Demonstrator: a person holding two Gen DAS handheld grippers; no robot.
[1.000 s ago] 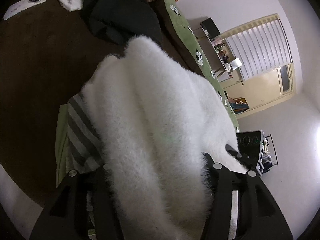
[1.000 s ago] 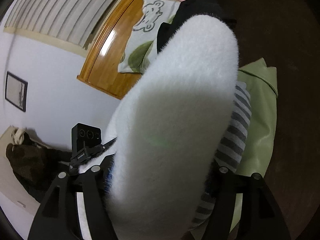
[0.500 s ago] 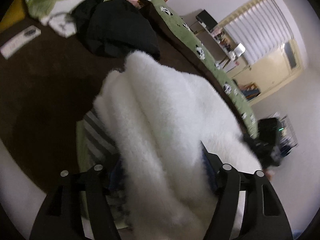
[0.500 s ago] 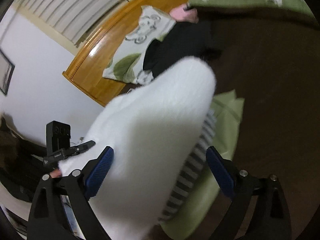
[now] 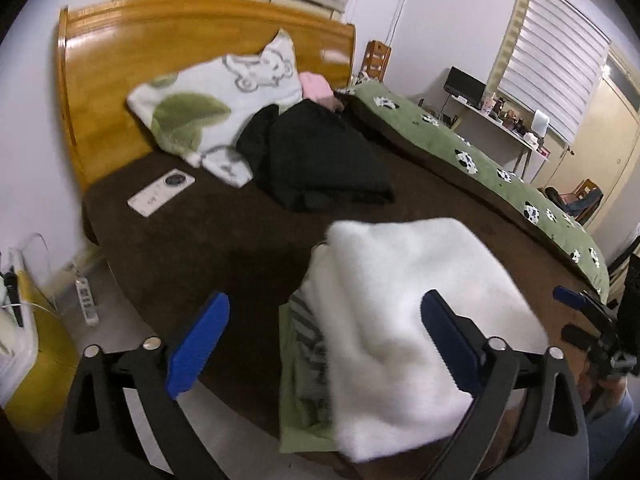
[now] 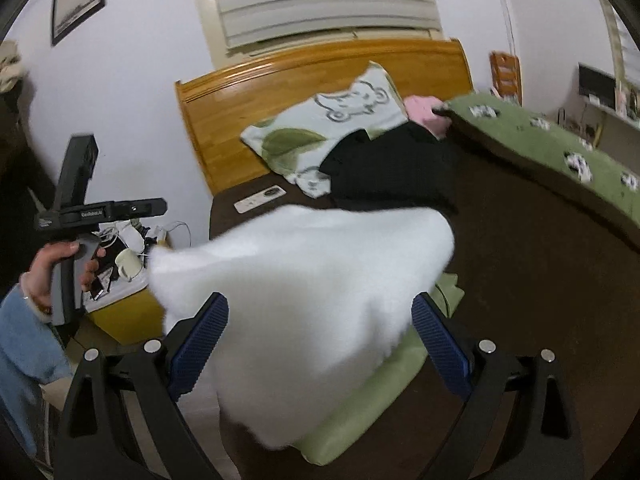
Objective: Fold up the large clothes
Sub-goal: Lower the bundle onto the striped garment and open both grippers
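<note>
A folded white fluffy garment (image 5: pixel 404 304) lies on top of a grey striped garment (image 5: pixel 308 332) and a green one (image 5: pixel 300 428), stacked near the brown bed's (image 5: pixel 224 240) front edge. My left gripper (image 5: pixel 324 344) hovers above and in front of the stack. Its jaws are opening, and the blue pads (image 5: pixel 200 344) stand clear of the fabric. In the right wrist view the white garment (image 6: pixel 304 280) covers the green one (image 6: pixel 380 392). My right gripper (image 6: pixel 320 344) is open above it, its pads not pressing it. A hand (image 6: pixel 60 264) holds the left gripper's handle.
A black clothes pile (image 5: pixel 320 160), a leaf-print pillow (image 5: pixel 216 108) and a white remote (image 5: pixel 160 192) lie toward the wooden headboard (image 5: pixel 160 40). A green cow-print blanket (image 5: pixel 480 160) runs along the bed's far side. A yellow box (image 5: pixel 40 360) and power strip (image 5: pixel 86 300) sit beside the bed.
Both grippers had the white garment between their jaws. They have opened wide, let it go, and pulled up and back. The garment now rests on the stack.
</note>
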